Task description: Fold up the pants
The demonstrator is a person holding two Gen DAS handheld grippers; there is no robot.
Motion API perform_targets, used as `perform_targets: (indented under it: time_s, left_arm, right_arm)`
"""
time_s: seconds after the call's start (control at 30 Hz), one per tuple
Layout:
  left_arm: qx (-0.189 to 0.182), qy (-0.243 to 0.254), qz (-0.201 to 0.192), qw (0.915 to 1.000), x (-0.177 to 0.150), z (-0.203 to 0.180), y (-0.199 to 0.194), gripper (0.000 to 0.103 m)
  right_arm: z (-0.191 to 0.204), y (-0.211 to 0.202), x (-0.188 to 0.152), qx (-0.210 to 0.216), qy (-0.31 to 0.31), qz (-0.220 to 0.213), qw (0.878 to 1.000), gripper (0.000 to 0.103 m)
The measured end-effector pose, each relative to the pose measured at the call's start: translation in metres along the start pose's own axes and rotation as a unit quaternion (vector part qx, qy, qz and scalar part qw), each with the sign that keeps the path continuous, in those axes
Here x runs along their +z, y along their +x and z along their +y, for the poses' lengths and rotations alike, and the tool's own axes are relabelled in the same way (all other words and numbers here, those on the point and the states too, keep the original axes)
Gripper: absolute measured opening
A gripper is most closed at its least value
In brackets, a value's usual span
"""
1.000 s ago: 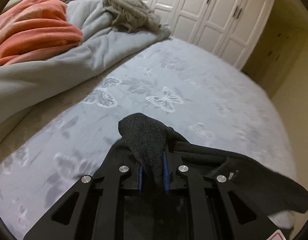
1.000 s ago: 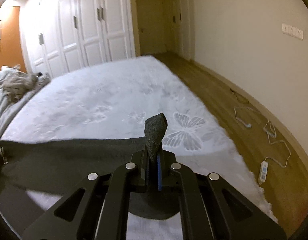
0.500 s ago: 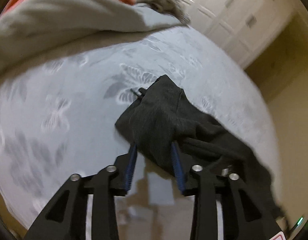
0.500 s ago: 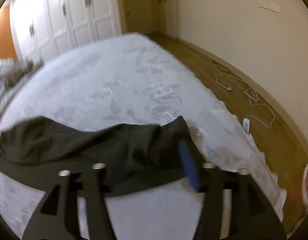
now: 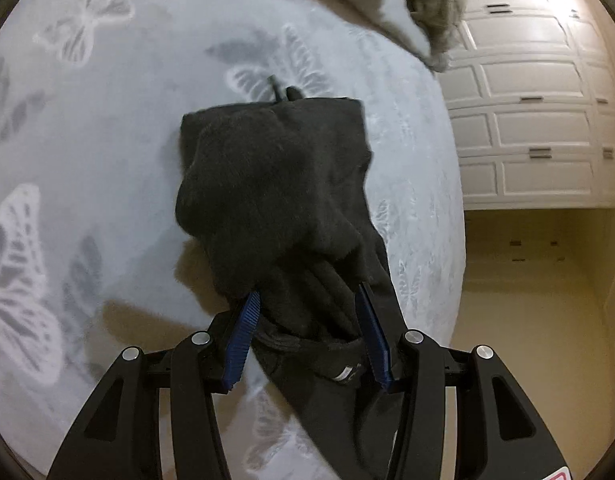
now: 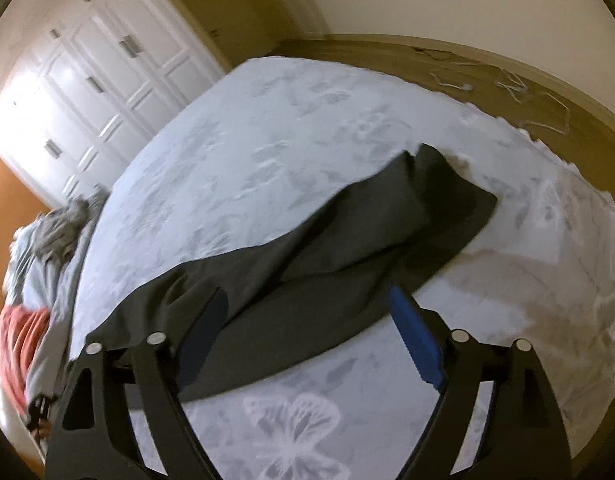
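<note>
The pants [image 5: 275,200] lie on the bed [image 5: 107,140], dark charcoal against a pale sheet printed with butterflies.

In the left wrist view one end is doubled over into a thick block whose far edge runs fairly straight, with a cord tip poking out beyond it. The rest trails back between the fingers [image 5: 243,340] of the left gripper [image 5: 307,300]. These stand partly apart, blue pads either side of the cloth. The left pad is clear of it; whether the right pad touches cannot be told. Bare sheet spreads wide to the left and beyond the fold. To the right the bed edge drops to the floor before a white wardrobe [image 5: 527,120]. A grey duvet [image 5: 387,12] bunches at the top.

In the right wrist view the pants [image 6: 347,248] stretch as a long band, ending in a squared corner near the bed [image 6: 287,120] edge on the right. The right gripper [image 6: 307,308] is widening, its fingers [image 6: 417,340] well apart and holding nothing, with cloth lying below between them. Open sheet lies beyond and nearer the camera. White cables [image 6: 507,88] trail on the wooden floor past the edge.
</note>
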State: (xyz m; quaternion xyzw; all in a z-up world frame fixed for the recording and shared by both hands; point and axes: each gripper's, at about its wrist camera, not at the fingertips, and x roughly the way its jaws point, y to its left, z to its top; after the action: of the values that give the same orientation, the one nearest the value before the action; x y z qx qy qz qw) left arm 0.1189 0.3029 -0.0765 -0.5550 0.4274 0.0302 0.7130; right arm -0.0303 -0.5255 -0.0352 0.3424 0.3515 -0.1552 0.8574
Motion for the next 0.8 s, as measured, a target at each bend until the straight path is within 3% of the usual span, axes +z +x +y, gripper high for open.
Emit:
perform_targets:
  time_s: [0.03,0.07,0.1,0.13,0.2,0.33,0.37,0.4,0.43,0.5,0.57,0.63,0.7,0.73,0.8]
  left_arm:
    - [-0.003,0.015,0.0,0.9999,0.0,-0.003,0.001,0.044]
    - [-0.002,0.04,0.001,0.9992,0.0,-0.009,0.002,0.036]
    - [-0.004,0.066,0.003,0.9978,0.001,-0.015,0.004,0.02]
    - [-0.003,0.082,0.005,0.9966,0.0,-0.019,0.004,0.014]
    - [-0.001,0.103,0.012,0.9946,-0.002,-0.025,0.006,0.011]
    - [-0.006,0.092,0.038,0.995,0.007,-0.02,0.017,0.011]
    - [-0.01,0.095,0.04,0.9946,0.009,-0.019,0.019,0.003]
    - [-0.01,0.105,0.037,0.9938,0.014,-0.018,0.019,0.001]
    - [-0.011,0.113,0.033,0.993,0.015,-0.019,0.016,0.001]
    - [-0.025,0.131,0.018,0.991,0.015,-0.026,0.008,0.0]
    - [-0.053,0.156,0.003,0.9864,0.009,-0.039,-0.004,0.0]
    - [-0.049,0.183,-0.007,0.9819,0.007,-0.05,-0.009,0.0]
    - [-0.003,0.2,-0.013,0.9797,0.005,-0.051,-0.001,0.0]
    - [0.027,0.202,-0.007,0.9789,0.005,-0.048,0.007,0.0]
    - [0.054,0.195,0.011,0.9793,0.006,-0.039,0.017,0.0]
  right_arm:
    - [-0.002,0.009,0.004,0.003,0.008,0.011,1.0,0.069]
    - [-0.002,0.013,0.005,0.006,0.009,0.015,1.0,0.065]
    - [0.002,0.018,0.01,0.009,0.006,0.014,1.0,0.063]
    - [0.003,0.018,0.012,0.008,0.003,0.01,1.0,0.063]
    - [0.012,0.028,0.02,0.014,0.005,0.006,1.0,0.063]
    - [0.019,0.069,0.029,0.004,0.022,0.036,0.999,0.063]
    - [0.019,0.082,0.03,-0.006,0.018,0.047,0.999,0.052]
    - [0.021,0.095,0.031,-0.023,0.01,0.057,0.998,0.022]
    - [0.021,0.1,0.032,-0.038,0.004,0.059,0.998,0.003]
    - [0.026,0.088,0.039,-0.02,0.008,0.027,0.999,0.002]
    - [0.046,0.034,0.052,0.057,-0.018,-0.049,0.997,0.002]
    - [0.058,-0.022,0.052,0.119,-0.062,-0.114,0.984,0.001]
    - [0.045,-0.023,0.041,0.072,-0.091,-0.107,0.987,0.002]
    - [0.031,-0.007,0.035,0.044,-0.085,-0.071,0.993,0.002]
    - [-0.002,0.034,0.024,-0.019,-0.061,0.017,0.998,0.002]
